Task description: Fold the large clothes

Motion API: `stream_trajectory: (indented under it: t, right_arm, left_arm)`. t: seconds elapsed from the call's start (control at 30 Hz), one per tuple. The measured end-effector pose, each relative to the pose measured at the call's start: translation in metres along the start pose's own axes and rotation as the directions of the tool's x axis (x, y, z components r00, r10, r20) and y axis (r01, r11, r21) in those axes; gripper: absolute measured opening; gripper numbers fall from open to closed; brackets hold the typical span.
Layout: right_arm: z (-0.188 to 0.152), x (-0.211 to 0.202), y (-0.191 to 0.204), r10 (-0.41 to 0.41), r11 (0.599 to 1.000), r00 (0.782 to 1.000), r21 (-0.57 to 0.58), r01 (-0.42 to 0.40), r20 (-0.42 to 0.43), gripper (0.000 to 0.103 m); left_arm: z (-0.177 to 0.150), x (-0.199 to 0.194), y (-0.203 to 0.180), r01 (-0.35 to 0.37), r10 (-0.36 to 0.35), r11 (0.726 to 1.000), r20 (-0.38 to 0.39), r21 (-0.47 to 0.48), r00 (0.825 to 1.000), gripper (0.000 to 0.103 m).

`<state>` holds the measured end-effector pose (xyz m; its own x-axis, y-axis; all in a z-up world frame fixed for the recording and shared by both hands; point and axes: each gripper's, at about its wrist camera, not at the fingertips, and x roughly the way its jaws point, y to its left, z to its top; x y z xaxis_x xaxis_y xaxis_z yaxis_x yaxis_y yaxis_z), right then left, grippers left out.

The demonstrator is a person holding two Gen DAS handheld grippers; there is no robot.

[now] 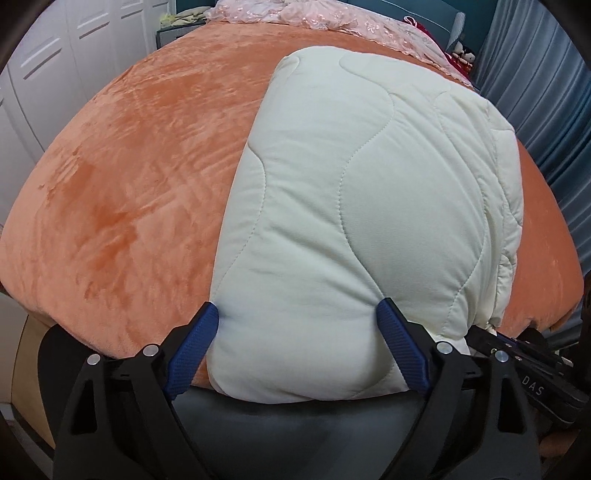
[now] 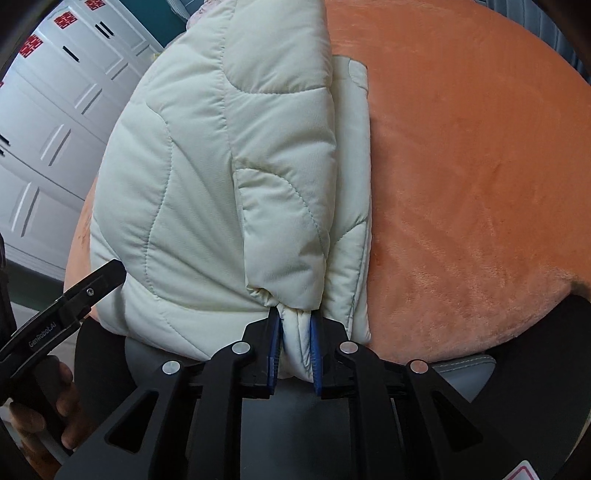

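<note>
Both claws grip the near hem of the cream padded coat (image 1: 354, 206) on the orange bed cover (image 1: 122, 192).
Left gripper (image 1: 299, 350) clamps the thick fold, spread wide; right gripper (image 2: 295, 354) pinches a thin edge. Best to lift both evenly, keeping layers aligned.

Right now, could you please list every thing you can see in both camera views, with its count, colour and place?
quilted coat: one, cream white, folded on the bed, near edge at the grippers
bed cover: one, orange plush, spread under the coat
lace fabric: one heap, pale pink, at the far end of the bed
wardrobe doors: several, white, beside the bed, with red paper decorations on top panels
curtain: one, grey-blue, along the other side
left gripper: one, black with blue pads, wide around a thick fold of the coat
right gripper: one, black with blue pads, pinching a bunched edge of the coat
hand: one, holding the left gripper's handle
</note>
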<state>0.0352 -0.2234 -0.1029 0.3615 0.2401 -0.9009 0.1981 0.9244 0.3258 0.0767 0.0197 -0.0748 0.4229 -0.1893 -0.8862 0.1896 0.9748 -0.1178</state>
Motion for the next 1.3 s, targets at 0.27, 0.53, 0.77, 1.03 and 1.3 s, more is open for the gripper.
stream_trajectory:
  t: [0.27,0.53,0.77,1.03,1.3]
  right_arm:
    - [0.002,0.012,0.009,-0.016,0.999,1.000,-0.029,0.017,0.008,0.011]
    - [0.004,0.019,0.009,-0.026,0.999,1.000,-0.043,0.026,0.012,0.011]
    - [0.001,0.020,0.021,-0.051,0.996,0.998,-0.075,0.052,0.024,0.011]
    - [0.012,-0.044,0.012,0.069,0.995,0.996,0.067,-0.073,0.053,0.040]
    - [0.093,-0.090,0.029,0.083,0.986,0.965,0.123,-0.116,0.247,0.050]
  left_arm:
    - [-0.004,0.009,-0.003,-0.038,0.038,0.999,0.009,0.007,0.999,0.091]
    - [-0.005,0.013,-0.007,-0.065,0.065,0.998,0.022,0.012,0.998,0.092]
    - [-0.008,0.021,0.001,-0.039,0.040,0.999,0.021,-0.038,0.999,0.098]
    - [0.017,-0.025,0.029,0.053,-0.047,0.995,0.058,-0.089,0.997,0.094]
    - [0.114,-0.051,0.046,0.087,-0.067,0.991,0.179,-0.106,0.982,0.094]
